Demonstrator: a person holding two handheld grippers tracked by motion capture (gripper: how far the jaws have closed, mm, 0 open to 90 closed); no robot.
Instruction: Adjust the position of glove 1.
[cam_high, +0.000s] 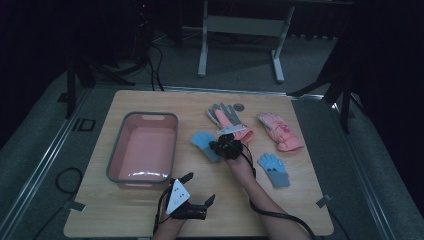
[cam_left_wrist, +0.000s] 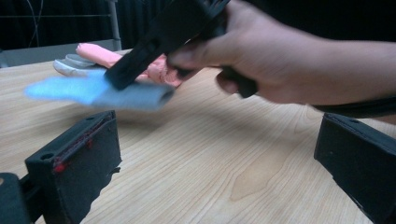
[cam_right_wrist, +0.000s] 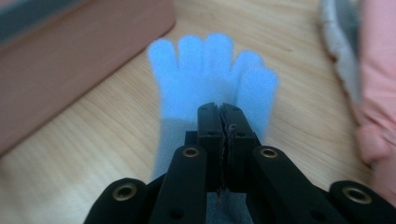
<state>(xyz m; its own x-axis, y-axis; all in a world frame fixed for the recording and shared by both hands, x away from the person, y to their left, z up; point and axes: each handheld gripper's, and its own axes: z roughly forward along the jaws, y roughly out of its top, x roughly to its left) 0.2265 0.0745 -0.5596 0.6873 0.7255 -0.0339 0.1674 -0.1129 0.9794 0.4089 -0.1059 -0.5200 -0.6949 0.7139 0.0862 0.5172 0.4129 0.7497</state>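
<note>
Right gripper (cam_high: 220, 146): we see our jaws clenched on the cuff end of the blue glove (cam_right_wrist: 210, 79); in the right gripper view the pads meet with the fabric pinched between them.
Blue glove: mid-table, just right of the tub (cam_high: 116, 155), fingers pointing left and far; the left gripper view shows it lifted clear of the wood, blurred.
Left gripper (cam_high: 200, 187): our jaws stand released, wide apart, nothing between them, near the table's near edge, right of the tub's near corner.
Open room: bare wood lies between our two grippers and along the near edge; a narrow strip of wood separates the held glove from the tub's right wall.
Edges: the tub's grey rim stands just left of the glove; the table (cam_high: 300, 220) ends just near of the left gripper.
Other gloves: a grey glove (cam_high: 220, 112) and a pink glove (cam_high: 280, 132) lie far and right of the right gripper; a second blue glove (cam_high: 274, 170) lies right of our right forearm.
Surface: pale wood grain, flat.
Room: dark, grey floor, a white frame (cam_high: 240, 25) beyond the far edge.
</note>
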